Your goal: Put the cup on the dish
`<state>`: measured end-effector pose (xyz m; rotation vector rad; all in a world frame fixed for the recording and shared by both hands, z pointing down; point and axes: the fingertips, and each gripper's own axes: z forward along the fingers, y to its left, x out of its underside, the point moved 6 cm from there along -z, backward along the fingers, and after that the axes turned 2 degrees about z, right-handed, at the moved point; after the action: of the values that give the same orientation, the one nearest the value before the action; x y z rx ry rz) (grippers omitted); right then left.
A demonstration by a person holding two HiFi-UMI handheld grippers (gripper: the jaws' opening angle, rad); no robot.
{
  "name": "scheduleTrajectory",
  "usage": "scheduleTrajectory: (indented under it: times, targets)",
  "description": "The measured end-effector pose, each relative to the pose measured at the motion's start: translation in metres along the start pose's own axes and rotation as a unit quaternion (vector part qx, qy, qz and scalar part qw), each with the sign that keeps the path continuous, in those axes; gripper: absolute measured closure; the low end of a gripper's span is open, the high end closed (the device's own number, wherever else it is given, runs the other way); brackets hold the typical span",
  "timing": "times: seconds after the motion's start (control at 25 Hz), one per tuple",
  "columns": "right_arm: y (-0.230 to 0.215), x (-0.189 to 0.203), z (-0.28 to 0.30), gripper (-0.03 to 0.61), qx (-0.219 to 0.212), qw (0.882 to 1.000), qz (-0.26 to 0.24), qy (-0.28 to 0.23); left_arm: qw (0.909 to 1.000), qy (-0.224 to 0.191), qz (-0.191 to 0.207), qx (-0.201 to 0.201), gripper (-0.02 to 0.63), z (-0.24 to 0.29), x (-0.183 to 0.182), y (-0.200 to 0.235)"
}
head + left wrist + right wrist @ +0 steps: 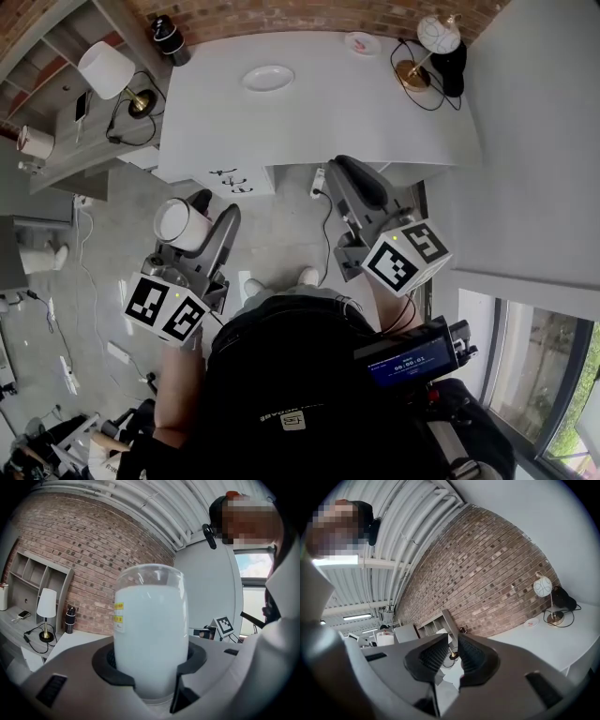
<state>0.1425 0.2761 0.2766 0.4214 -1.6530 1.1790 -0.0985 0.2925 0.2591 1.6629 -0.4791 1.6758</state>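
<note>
A white cup stands upright between the jaws of my left gripper, which is shut on it, above the floor in front of the table. In the left gripper view the cup fills the middle, with the dark pads pressed round its lower part. The white dish lies on the white table, towards its far side, well ahead of both grippers. My right gripper is held level near the table's front edge. Its jaws are almost together with nothing between them.
On the table stand a globe lamp with a dark object beside it at the far right, a small pink dish and a black bottle. A side shelf at the left bears a white-shaded lamp. A brick wall runs behind.
</note>
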Motion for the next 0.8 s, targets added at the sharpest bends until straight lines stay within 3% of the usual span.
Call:
scheduleTrajectory:
  times: [0.52,0.8]
  targets:
    - [-0.040,-0.008,-0.033,0.525,0.015,1.000,0.021,-0.006,0.9998,-0.010,0.011,-0.009,0.399,0.021,-0.003,-0.023]
    - [-0.043,-0.006,-0.032,0.524,0.026,0.999,0.023,-0.005,0.9998,-0.009,0.020,-0.003,0.399,0.027,-0.002,-0.016]
